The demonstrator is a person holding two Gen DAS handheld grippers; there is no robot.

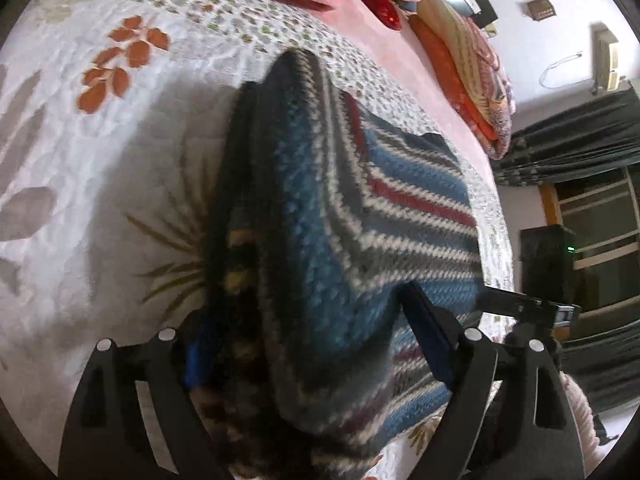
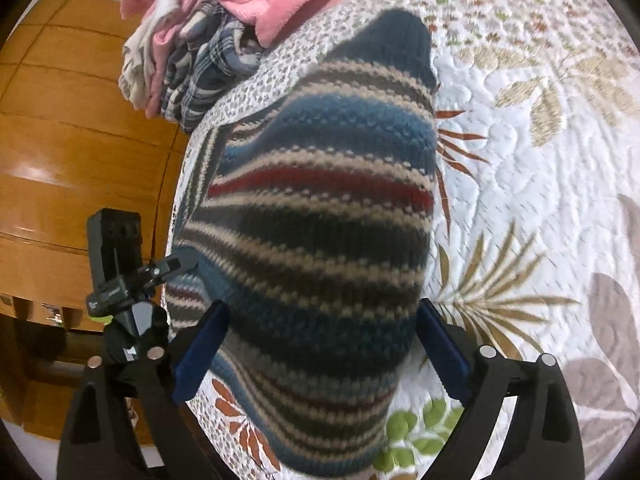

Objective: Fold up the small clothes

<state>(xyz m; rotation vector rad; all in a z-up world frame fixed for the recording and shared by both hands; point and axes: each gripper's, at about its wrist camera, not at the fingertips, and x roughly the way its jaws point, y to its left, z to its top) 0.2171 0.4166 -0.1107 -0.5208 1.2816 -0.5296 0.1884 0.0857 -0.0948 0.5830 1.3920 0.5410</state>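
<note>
A knitted sweater [image 1: 360, 200] striped in blue, white, grey and red lies on the quilted bedspread [image 1: 100, 160], partly doubled over with a raised fold. In the left wrist view my left gripper [image 1: 312, 312] is open, its blue-padded fingers [image 1: 428, 336] wide apart, and the blurred fold bulges up between them. In the right wrist view my right gripper [image 2: 322, 306] is also open and straddles the sweater [image 2: 320, 200], with a pad on either side of the cloth. Neither gripper pinches the knit. The other gripper [image 2: 120, 280] shows at the left.
A heap of pink and checked clothes [image 2: 208, 40] lies at the far end of the bed, next to folded blankets [image 1: 472, 80]. A wooden cupboard [image 2: 72, 140] stands beside the bed. Dark curtains [image 1: 568, 140] and a window are on the other side.
</note>
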